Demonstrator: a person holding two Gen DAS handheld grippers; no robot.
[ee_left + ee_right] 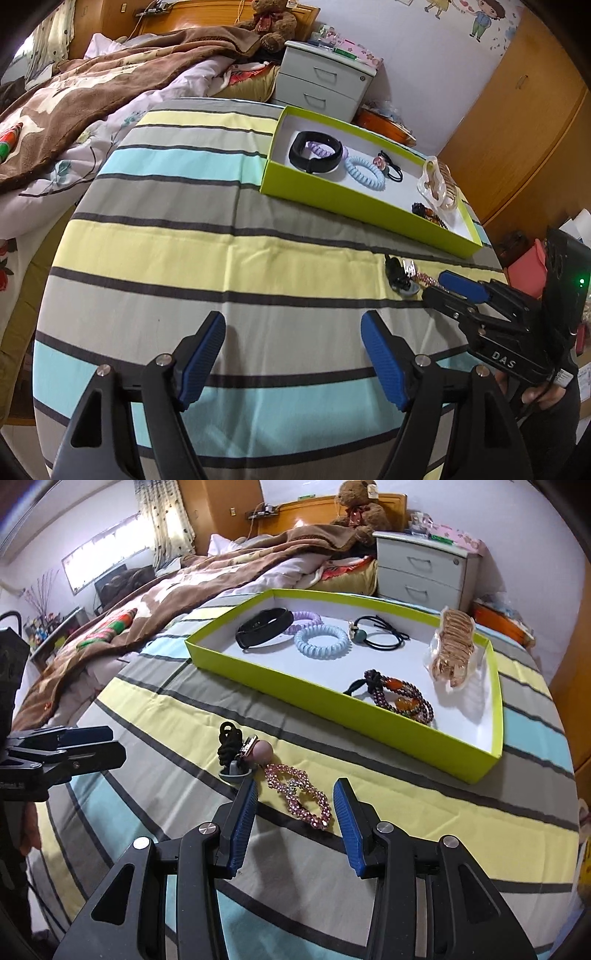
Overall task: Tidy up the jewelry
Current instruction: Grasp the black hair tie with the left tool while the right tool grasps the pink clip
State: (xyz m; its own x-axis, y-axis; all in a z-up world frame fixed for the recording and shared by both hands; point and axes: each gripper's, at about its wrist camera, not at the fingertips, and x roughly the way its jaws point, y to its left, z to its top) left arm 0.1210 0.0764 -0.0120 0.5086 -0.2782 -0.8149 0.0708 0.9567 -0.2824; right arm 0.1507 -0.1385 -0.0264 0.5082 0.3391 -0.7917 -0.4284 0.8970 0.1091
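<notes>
A shallow lime-green cardboard box with a white inside [373,716] is sitting on a striped cotton cloth [406,812] in bands of yellow, grey and pale blue.

Inside the box are lying a black matte wristband [264,626], a lilac spiral coil tie [310,617], a pale blue ribbed plastic coil tie [322,641], a thin black elastic with a round bead [376,633], a clear claw clip with gold teeth [454,648] and a dark beaded bracelet with orange stones [400,699].

On the cloth in front of the box, a pink rhinestone clip shaped like linked loops [299,795] is lying flat, its long axis running diagonally from upper left towards lower right in the right wrist view. Just beside its upper end a black knotted cord tie with a dusty-pink bead and a grey cup-shaped piece [240,753] is resting.

The right gripper [295,794] is hanging with its ribbed blue pads [243,819] standing apart on either side of the rhinestone clip, not pressing on it.

The left gripper [293,332] is standing wide open over bare cloth, gripping nothing.
</notes>
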